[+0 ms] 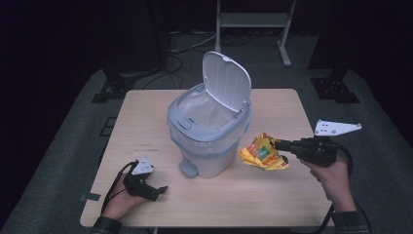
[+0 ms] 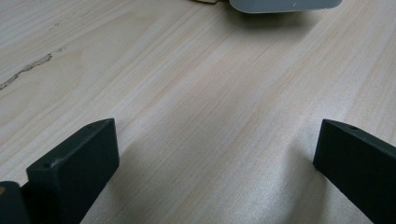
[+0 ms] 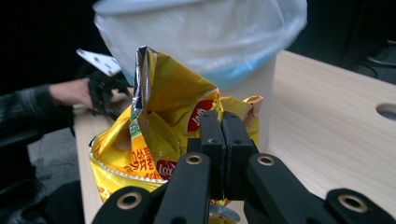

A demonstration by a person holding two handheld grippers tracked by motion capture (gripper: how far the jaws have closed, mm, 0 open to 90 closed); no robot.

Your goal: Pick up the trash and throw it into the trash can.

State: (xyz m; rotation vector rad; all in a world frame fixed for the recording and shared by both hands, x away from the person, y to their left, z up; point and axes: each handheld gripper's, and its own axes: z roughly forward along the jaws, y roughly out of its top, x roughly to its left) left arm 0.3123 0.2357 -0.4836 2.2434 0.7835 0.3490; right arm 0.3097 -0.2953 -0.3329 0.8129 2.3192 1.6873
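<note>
High view: we see the lined bin (image 1: 210,131), lid raised, mid-table; our right gripper (image 1: 275,144) clenches a yellow snack bag (image 1: 262,153); our left gripper (image 1: 155,190) lies released near the front-left corner.

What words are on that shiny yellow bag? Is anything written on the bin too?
"Lay's": red logo on the yellow chip bag, seen upside down and partly hidden, so only likely.
Red characters lower on the bag, not in Latin letters: too blurred to read.
Green patch on the bag in the high view: too small to read.
Trash bin: no writing visible.
The right gripper holds the bag.
</note>
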